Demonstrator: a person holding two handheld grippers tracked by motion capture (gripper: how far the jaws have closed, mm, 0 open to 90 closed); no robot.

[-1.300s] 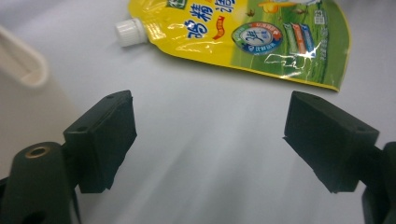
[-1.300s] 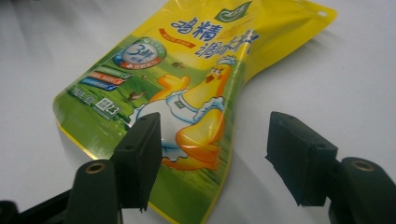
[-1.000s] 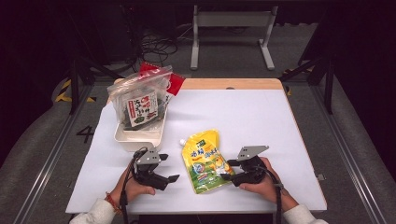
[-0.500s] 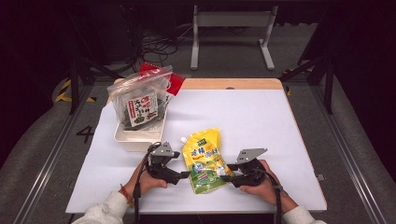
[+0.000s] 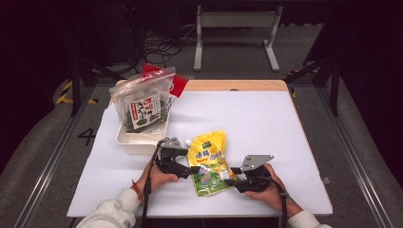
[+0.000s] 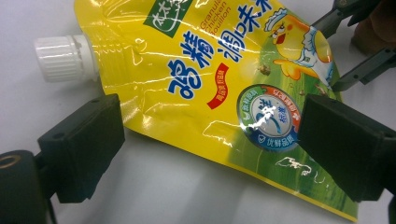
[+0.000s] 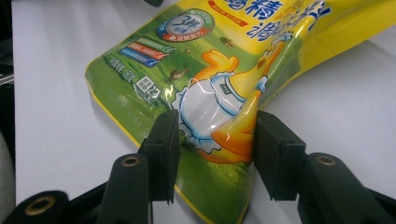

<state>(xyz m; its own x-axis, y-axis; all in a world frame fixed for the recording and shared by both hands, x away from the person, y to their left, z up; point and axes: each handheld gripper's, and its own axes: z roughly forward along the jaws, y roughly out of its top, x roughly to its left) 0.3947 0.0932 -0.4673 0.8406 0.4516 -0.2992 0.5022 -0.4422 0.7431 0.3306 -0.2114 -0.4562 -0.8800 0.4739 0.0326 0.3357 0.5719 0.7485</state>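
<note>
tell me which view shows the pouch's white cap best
The left gripper view: the ribbed white cap sits large and sharp at the pouch corner. The high view shows the cap as a tiny white dot. The right gripper view looks at the pouch's lower printed part.

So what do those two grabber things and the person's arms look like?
Both the left gripper and the right gripper are black with blocky jaws, each topped by a grey three-cornered plate and trailing a dark cable. The person wears light grey sleeves and a reddish wristband.
</note>
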